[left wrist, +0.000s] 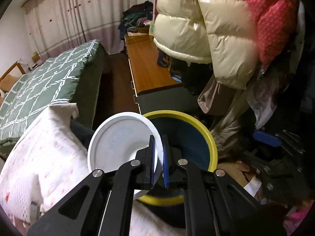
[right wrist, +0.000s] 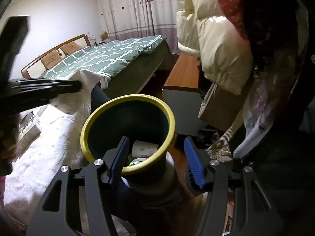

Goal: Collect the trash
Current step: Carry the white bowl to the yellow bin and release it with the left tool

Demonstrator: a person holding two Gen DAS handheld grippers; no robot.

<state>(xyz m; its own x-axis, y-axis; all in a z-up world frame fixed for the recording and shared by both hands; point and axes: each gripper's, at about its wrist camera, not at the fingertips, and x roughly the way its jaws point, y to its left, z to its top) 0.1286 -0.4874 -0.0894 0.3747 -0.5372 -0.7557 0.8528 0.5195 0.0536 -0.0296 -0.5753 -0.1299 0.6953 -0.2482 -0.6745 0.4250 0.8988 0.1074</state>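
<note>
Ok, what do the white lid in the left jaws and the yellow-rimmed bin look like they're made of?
White lid: likely thin moulded plastic, matte, with a raised rim and a faint embossed centre. Bin: probably hard plastic, with a smooth yellow rim and dark teal walls of slight sheen. The left gripper pinches the lid's edge; it holds its shape.

- Bedroom, indoor lighting; white wall point(right wrist: 59, 9) behind bed.
- Bed point(right wrist: 110, 59): green quilt w/ white grid lines, wooden headboard point(right wrist: 57, 49), two tan pillows.
- Curtains point(left wrist: 65, 19): full-length, pale w/ mauve bands and small dots, drawn shut across far wall.
- Low wooden cabinet point(left wrist: 149, 66) opposite bed, orange-brown top, grey drawer fronts; clothes piled at far end.
- Floor point(left wrist: 118, 90): dark wood, narrow aisle btwn bed and cabinet.
- Cream puffer jacket point(left wrist: 206, 29) and red garment hang at right, near cabinet.
- White dotted blanket point(left wrist: 43, 157) in foreground.
</note>
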